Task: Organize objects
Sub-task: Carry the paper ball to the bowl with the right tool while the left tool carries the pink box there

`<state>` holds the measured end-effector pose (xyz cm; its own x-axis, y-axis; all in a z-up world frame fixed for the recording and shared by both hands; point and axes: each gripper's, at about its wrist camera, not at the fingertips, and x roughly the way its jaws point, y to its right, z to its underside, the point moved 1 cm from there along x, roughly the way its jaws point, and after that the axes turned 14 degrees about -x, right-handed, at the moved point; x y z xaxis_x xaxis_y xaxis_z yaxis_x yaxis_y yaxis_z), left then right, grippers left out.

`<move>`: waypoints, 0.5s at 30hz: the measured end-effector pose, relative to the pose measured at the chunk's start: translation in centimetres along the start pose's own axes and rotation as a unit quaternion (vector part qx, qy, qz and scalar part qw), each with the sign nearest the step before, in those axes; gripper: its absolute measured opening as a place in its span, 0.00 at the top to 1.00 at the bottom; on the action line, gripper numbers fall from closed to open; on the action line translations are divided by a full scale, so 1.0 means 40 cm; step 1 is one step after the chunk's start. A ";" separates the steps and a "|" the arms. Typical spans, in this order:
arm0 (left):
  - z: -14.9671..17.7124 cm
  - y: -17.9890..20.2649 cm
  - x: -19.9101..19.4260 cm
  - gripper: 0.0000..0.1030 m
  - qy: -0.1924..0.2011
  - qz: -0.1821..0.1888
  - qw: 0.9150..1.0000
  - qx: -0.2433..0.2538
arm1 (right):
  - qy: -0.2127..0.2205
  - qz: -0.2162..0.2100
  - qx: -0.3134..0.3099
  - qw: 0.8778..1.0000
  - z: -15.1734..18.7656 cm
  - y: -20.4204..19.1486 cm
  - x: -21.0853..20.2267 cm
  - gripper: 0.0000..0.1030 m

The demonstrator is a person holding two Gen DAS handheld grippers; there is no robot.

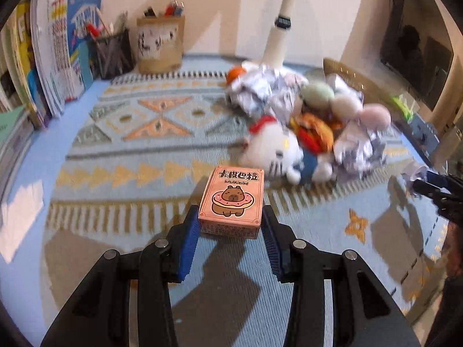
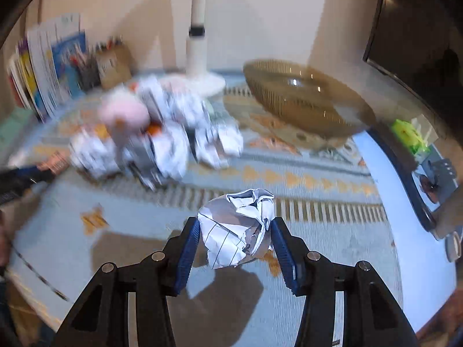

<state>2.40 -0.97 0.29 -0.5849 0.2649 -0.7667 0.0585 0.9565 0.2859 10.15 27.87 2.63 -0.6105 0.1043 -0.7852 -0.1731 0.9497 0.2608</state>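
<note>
fingers [image 1: 189,228] of the left gripper [image 1: 230,227], blue-padded, pinch a pink card box [image 1: 231,202] w/ a capybara-in-donut print, held at lower centre of the left wrist view above a patterned blue rug [image 1: 139,144]. just beyond the box, centre-right, a white plush cat w/ red bow [image 1: 275,150] lies against a heap of crumpled paper [image 1: 260,86] & small plush balls [image 1: 345,104], w/ a burger-like plush [image 1: 312,133] in between. upper left: books & leaflets [image 1: 58,57] stand leaning, beside them a dark mesh pen cup [image 1: 114,53] & a tan pen holder [image 1: 160,46]. white lamp pole [image 1: 282,29] rises at upper centre; a ribbed amber bowl's rim [image 1: 347,70] shows behind the heap. right gripper shows at the right edge [image 1: 416,183], clamped on a paper scrap. right wrist view: right gripper [image 2: 235,230] fingers [image 2: 279,240] squeeze a crumpled paper ball [image 2: 238,228] w/ ruled lines, lower centre, off the rug. blurred pile of paper [image 2: 173,133] & a pink plush [image 2: 124,112] sit centre-left. the amber bowl [image 2: 303,101] is upper right, well apart from the ball. left gripper w/ the pink box enters at the left edge [image 2: 49,167]. a green item [image 2: 405,133] at the right edge is too blurred to tell.
</note>
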 end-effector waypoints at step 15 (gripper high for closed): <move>0.016 0.050 0.017 0.63 -0.004 -0.038 0.999 0.016 | 0.030 -0.115 0.102 0.988 0.044 0.022 0.029 0.16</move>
<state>2.64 1.19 -0.05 -0.5823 0.1923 -0.7899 0.0404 0.9773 0.2081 10.63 29.36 0.98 -0.6184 -0.1331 -0.7745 -0.1567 0.9866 -0.0444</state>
